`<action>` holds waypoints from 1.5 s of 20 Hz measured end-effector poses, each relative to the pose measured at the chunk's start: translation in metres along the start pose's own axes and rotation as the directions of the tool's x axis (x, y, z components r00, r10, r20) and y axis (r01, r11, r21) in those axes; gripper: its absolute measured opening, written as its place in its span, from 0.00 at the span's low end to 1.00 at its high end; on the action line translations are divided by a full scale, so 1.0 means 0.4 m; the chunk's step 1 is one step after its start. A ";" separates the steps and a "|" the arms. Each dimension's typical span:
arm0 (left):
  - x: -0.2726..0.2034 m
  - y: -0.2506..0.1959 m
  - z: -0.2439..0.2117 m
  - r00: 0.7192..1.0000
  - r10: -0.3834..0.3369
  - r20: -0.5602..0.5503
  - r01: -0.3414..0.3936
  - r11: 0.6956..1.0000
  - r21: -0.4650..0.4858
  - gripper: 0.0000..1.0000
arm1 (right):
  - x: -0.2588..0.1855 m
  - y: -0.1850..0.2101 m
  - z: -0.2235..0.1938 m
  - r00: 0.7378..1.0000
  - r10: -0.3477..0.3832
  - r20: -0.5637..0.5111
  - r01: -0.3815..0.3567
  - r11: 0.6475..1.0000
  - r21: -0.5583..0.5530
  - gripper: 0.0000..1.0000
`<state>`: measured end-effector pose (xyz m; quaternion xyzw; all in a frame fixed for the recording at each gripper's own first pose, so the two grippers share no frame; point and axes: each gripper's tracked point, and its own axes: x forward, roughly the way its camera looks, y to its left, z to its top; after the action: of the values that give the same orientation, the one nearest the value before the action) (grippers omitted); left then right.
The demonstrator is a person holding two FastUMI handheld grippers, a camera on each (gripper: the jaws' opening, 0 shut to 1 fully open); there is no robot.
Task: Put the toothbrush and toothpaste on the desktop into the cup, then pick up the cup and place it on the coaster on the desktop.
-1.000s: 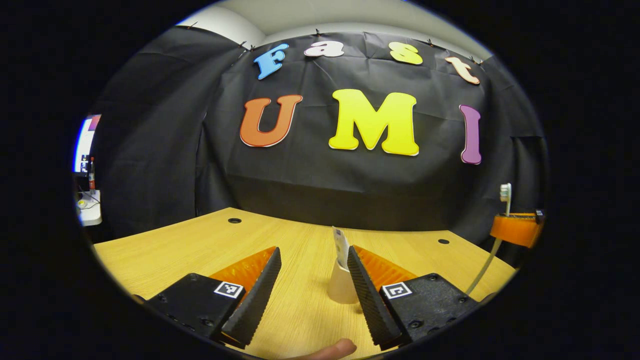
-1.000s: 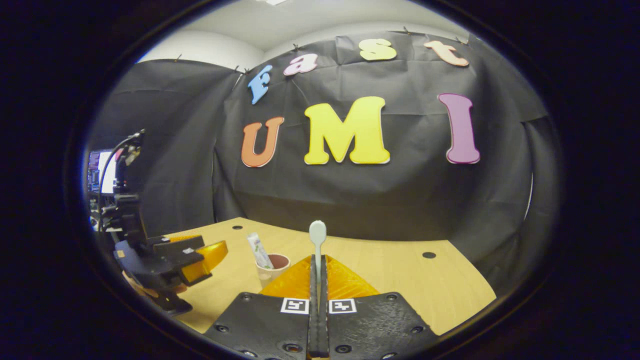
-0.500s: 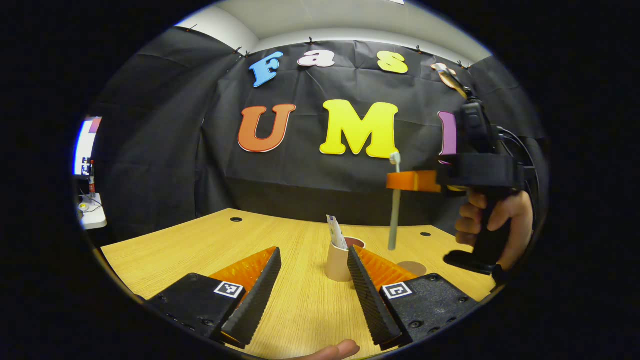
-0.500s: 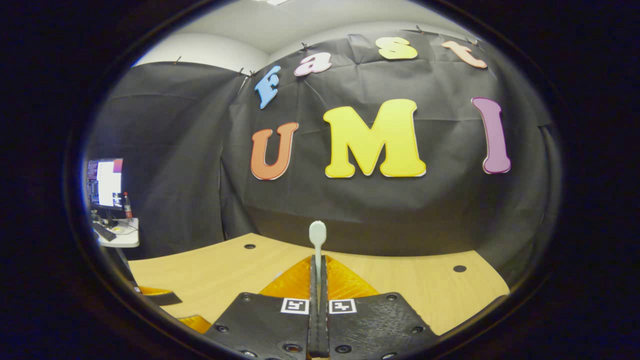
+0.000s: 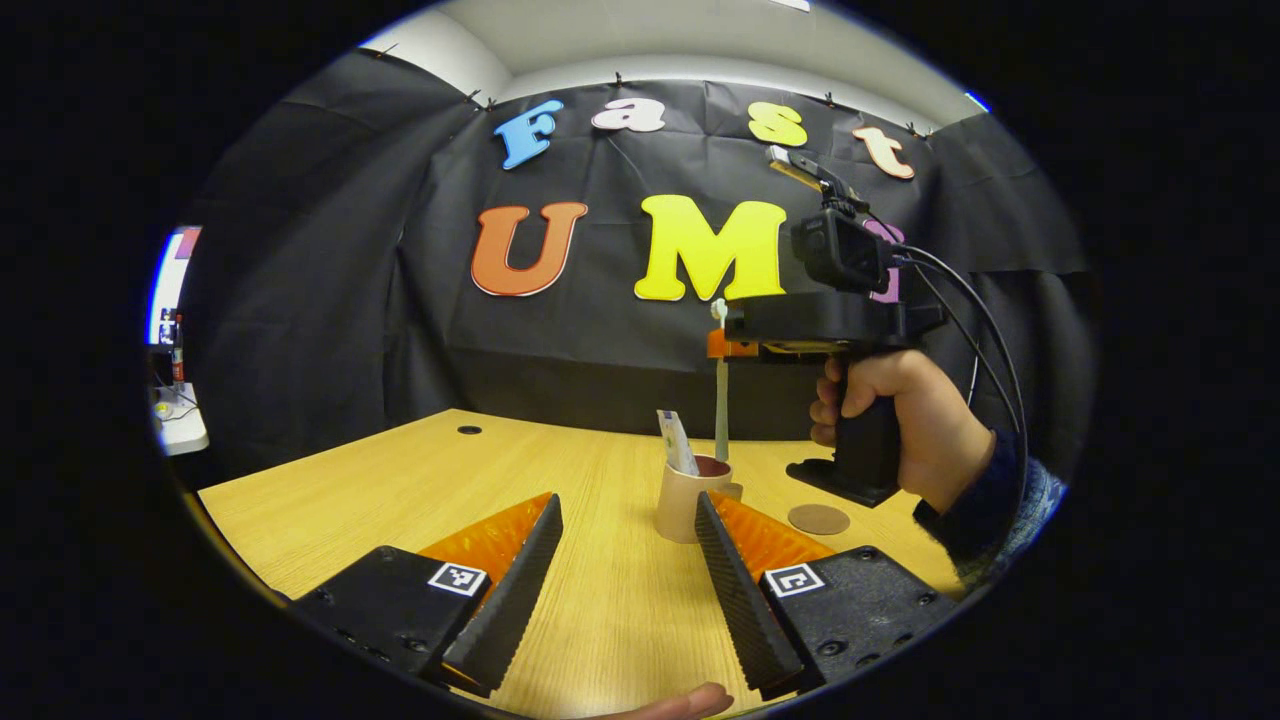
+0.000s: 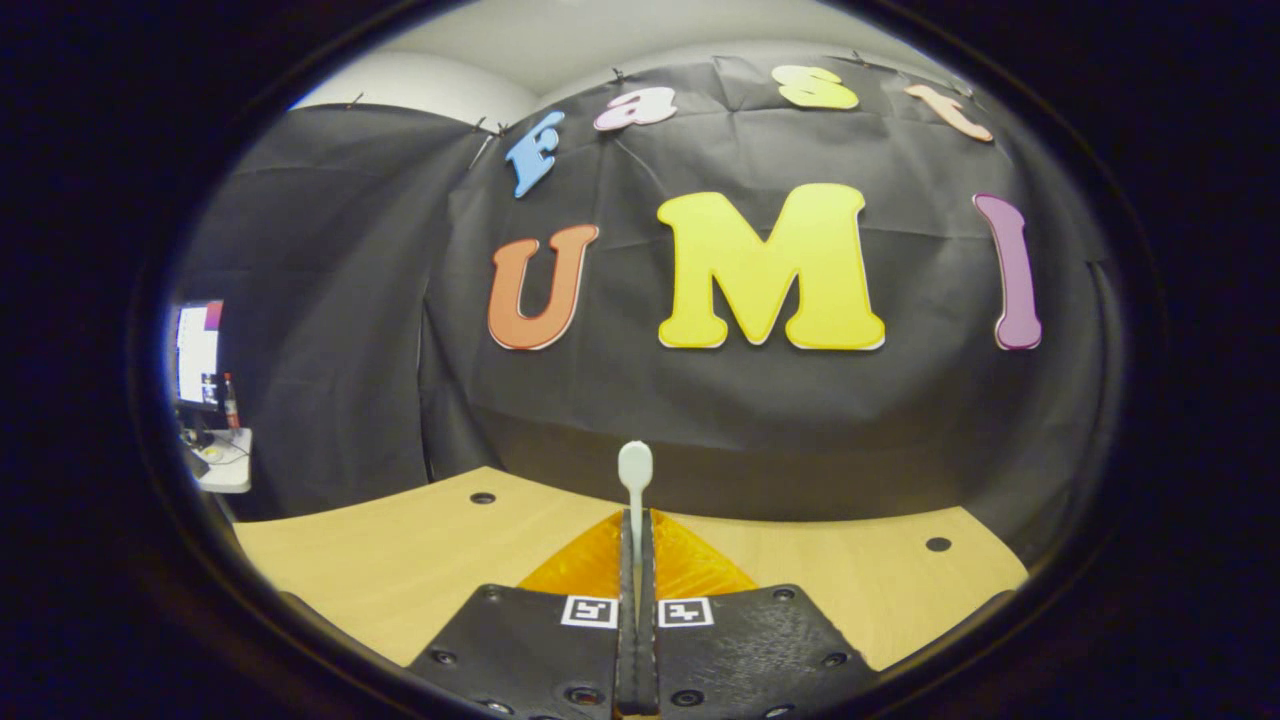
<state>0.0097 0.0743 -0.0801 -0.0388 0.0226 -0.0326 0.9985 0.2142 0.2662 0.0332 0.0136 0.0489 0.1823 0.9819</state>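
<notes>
Right hand-held gripper hangs above the cup, its fingers pressed together on the toothbrush, which points straight down with its lower end at the cup's mouth. Seen from the right gripper view, the toothbrush stands up between the closed fingers. Toothpaste already leans inside the cup. Left hand-held gripper is spread wide and holds nothing, low over the tabletop just before the cup. Beside the cup lies the round coaster.
</notes>
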 end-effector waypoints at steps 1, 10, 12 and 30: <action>0.000 0.005 -0.007 1.000 -0.002 -0.006 0.002 1.000 -0.006 0.85 | 0.006 0.001 -0.008 1.000 -0.001 -0.006 0.001 1.000 0.017 0.00; 0.007 0.026 -0.059 0.997 0.010 -0.076 -0.013 0.999 -0.044 0.86 | -0.030 -0.008 0.017 0.999 -0.030 0.028 0.032 0.998 -0.050 0.97; 0.008 0.024 -0.073 0.996 0.013 -0.093 -0.017 0.999 -0.043 0.86 | -0.054 -0.012 0.023 0.999 -0.034 0.034 0.036 0.998 -0.050 0.95; 0.124 -0.096 -0.030 0.992 0.026 -0.127 -0.013 0.995 0.098 0.86 | -0.430 -0.203 0.002 0.987 -0.090 0.133 0.097 0.994 -0.052 0.94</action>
<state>0.0562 0.0319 -0.0912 0.0123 0.0856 -0.0264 0.9959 0.0836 0.1286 0.0459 -0.0056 -0.0202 0.1362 0.9905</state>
